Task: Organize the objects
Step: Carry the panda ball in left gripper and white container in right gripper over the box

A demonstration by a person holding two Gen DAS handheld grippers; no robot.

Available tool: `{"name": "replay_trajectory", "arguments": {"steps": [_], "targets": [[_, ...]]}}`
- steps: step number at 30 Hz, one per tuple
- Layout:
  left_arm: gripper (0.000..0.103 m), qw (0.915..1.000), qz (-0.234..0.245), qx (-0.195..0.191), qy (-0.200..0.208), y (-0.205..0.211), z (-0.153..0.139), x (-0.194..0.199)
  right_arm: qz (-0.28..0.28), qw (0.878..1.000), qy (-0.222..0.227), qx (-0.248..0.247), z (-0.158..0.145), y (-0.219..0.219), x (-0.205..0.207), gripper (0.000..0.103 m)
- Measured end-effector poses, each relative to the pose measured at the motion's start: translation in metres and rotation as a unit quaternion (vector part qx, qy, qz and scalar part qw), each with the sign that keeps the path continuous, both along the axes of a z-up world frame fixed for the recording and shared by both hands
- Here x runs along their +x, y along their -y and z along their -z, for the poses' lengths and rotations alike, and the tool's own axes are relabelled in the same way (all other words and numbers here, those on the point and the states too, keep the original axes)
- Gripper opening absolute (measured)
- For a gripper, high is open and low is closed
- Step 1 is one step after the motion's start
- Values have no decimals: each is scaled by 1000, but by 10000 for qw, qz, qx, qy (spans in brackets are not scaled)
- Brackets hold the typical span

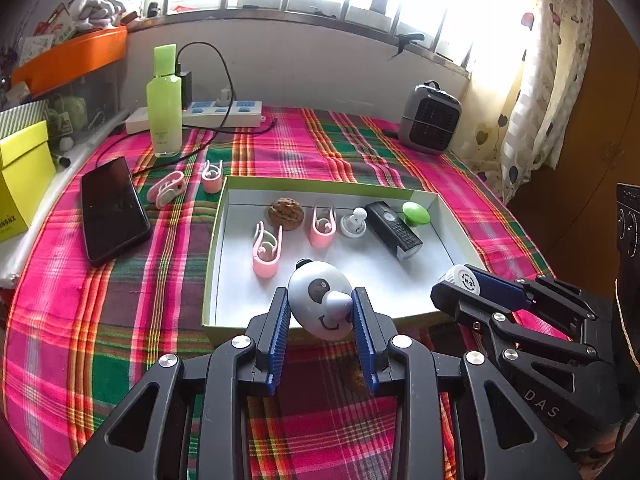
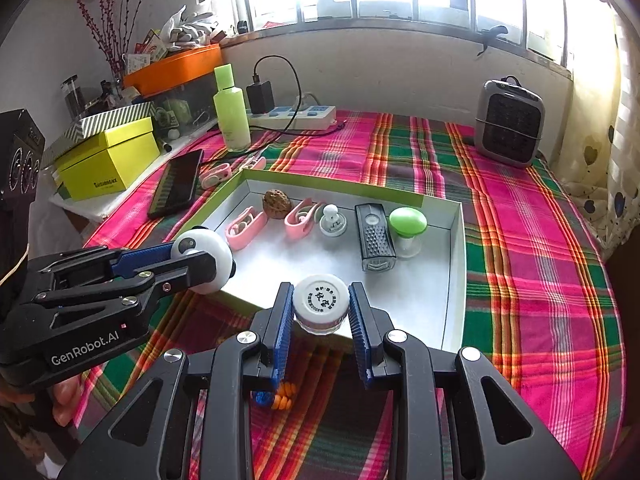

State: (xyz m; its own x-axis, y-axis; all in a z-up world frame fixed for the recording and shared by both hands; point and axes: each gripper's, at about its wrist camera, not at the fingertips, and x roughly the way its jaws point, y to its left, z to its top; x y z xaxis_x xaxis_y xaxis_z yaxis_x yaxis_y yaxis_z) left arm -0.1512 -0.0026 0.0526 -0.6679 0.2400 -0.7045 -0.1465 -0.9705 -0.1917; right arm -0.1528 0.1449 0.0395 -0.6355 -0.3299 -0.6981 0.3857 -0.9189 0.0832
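Holding panda in left tool, jar in right tool; lower each into box gaps, clear of clips.

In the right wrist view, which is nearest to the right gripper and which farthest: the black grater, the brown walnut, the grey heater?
From the right gripper:
1. Black grater, in the white tray, just ahead, slightly right.
2. Brown walnut, at the tray's far wall, left.
3. Grey heater, beyond the tray, far right by the wall.
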Motion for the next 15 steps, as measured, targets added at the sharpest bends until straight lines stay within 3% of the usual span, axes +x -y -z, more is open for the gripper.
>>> {"name": "replay_trajectory", "arguments": {"steps": [15], "targets": [[29,9999,24,-70,147,2,12,-38,0,9997,258,-24,15,5,-47,29]]}}
